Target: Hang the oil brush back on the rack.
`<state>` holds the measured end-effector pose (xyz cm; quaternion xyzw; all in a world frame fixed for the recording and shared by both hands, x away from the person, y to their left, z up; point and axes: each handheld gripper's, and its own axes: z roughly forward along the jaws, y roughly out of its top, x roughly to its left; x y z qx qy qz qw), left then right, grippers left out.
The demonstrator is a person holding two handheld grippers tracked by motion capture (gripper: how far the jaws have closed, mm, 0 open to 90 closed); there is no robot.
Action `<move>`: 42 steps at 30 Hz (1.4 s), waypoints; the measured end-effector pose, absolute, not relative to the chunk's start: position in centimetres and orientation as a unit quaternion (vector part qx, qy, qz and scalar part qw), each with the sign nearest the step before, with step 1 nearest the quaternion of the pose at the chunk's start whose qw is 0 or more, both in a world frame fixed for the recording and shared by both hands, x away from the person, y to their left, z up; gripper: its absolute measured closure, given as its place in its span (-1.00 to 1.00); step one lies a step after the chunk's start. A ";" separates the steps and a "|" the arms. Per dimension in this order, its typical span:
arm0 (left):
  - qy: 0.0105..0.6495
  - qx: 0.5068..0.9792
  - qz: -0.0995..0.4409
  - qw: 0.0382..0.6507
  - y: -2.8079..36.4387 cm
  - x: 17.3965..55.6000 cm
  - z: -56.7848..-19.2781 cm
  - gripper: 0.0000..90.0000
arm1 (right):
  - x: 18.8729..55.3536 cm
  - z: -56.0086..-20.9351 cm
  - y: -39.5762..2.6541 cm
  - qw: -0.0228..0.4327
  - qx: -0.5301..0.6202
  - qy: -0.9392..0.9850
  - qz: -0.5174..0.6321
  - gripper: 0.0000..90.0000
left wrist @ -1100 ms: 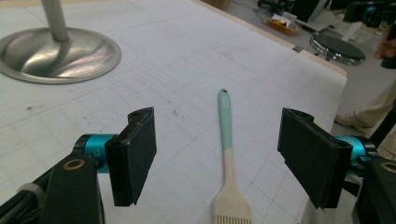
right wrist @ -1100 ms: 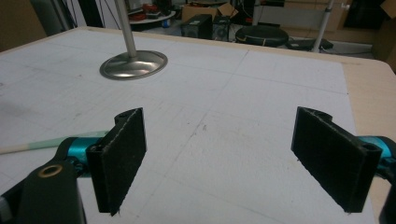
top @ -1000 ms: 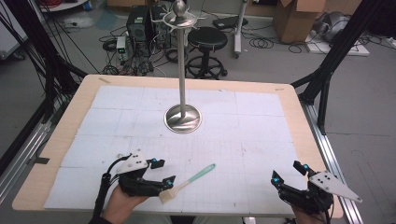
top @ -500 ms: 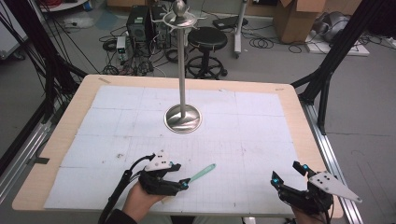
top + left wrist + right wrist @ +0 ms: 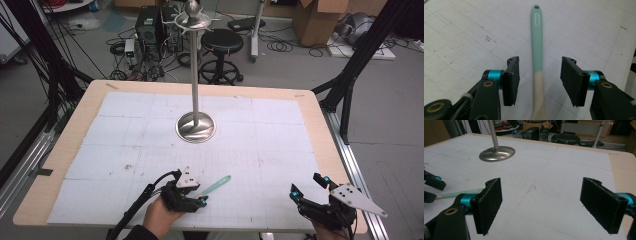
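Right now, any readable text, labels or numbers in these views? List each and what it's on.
None can be read.
Spatula handle: an embossed oval mark near the hanging hole, too blurred to read.
Cardboard boxes behind the table: no legible print.

Lab: cables (image 5: 65,75), computer towers (image 5: 147,25), boxes (image 5: 320,20)

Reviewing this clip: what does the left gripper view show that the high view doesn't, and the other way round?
Left gripper view alone: the hanging hole and embossed label at the end of the spatula, and its cream lower part lying between the open jaws of the left gripper, untouched. High view alone: the metal stand, the right gripper and the room's floor clutter. Both: the spatula's teal handle on the white gridded mat.
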<state>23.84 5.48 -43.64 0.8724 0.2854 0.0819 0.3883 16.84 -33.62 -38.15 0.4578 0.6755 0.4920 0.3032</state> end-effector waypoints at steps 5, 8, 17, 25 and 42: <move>0.285 0.876 0.093 0.379 5.2 23.8 -43.8 0.18 | 16.8 -38.2 -33.6 0.303 0.459 0.675 0.492 -0.63; 0.287 0.875 0.098 0.378 5.2 23.8 -43.9 0.25 | 16.8 -38.2 -33.7 0.304 0.458 0.674 0.493 -0.63; 0.278 0.880 0.112 0.367 5.1 23.6 -43.8 0.48 | 16.8 -38.1 -33.7 0.304 0.461 0.672 0.494 -0.63; 0.279 0.881 0.107 0.368 5.1 23.6 -43.7 0.65 | 16.8 -38.1 -33.7 0.305 0.460 0.673 0.493 -0.63; 0.277 0.878 0.097 0.379 5.4 23.7 -43.8 0.82 | 16.7 -38.1 -33.7 0.302 0.462 0.672 0.493 -0.63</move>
